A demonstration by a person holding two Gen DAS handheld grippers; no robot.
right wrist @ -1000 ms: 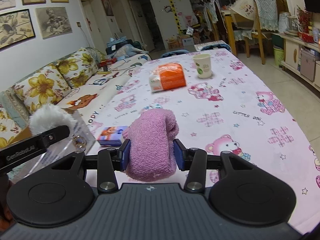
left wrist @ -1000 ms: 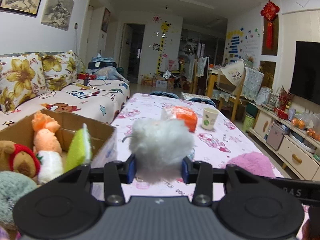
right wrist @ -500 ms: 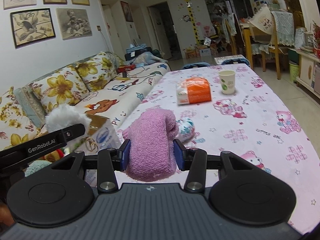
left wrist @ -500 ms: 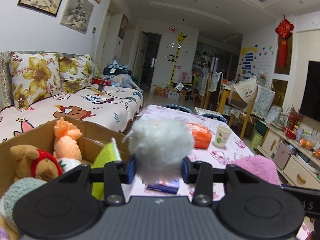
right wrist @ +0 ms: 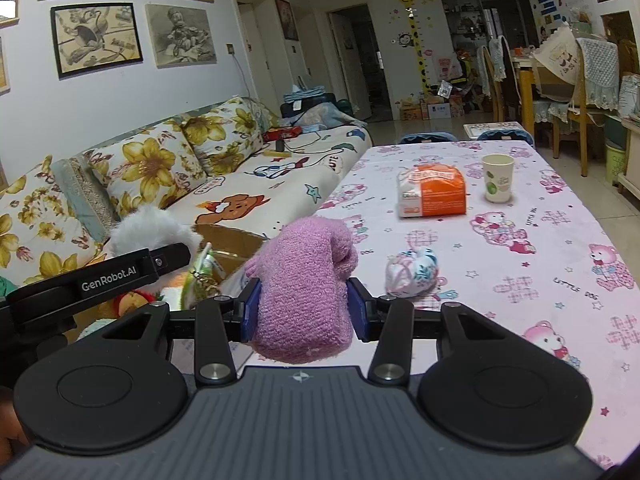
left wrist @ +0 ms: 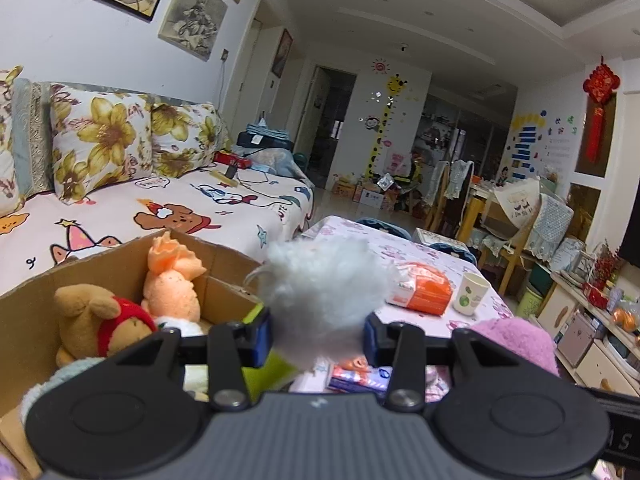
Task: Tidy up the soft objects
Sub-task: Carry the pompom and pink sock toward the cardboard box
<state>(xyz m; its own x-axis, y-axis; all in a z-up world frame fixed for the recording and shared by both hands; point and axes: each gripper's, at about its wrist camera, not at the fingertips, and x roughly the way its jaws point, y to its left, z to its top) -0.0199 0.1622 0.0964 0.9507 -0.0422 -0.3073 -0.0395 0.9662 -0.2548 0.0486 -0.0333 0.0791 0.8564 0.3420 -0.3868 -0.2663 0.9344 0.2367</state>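
My left tool [left wrist: 318,338] pinches the white fluff [left wrist: 324,288], my right tool [right wrist: 304,310] the pink sock [right wrist: 306,292]; the box [left wrist: 100,260] lies lower left, nearer my left.

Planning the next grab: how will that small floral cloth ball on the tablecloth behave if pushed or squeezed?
The floral cloth ball looks gathered and stuffed, so it probably squashes rather than resists. Its lumpy round shape may roll a little, then settle. It seems light and unlikely to break.

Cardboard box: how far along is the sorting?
Done: the cardboard box already holds a brown bear and an orange plush. In hand: the left hand-held gripper grips a white fluffy toy; the right grips a pink plush. Left: a small patterned pouch on the table.
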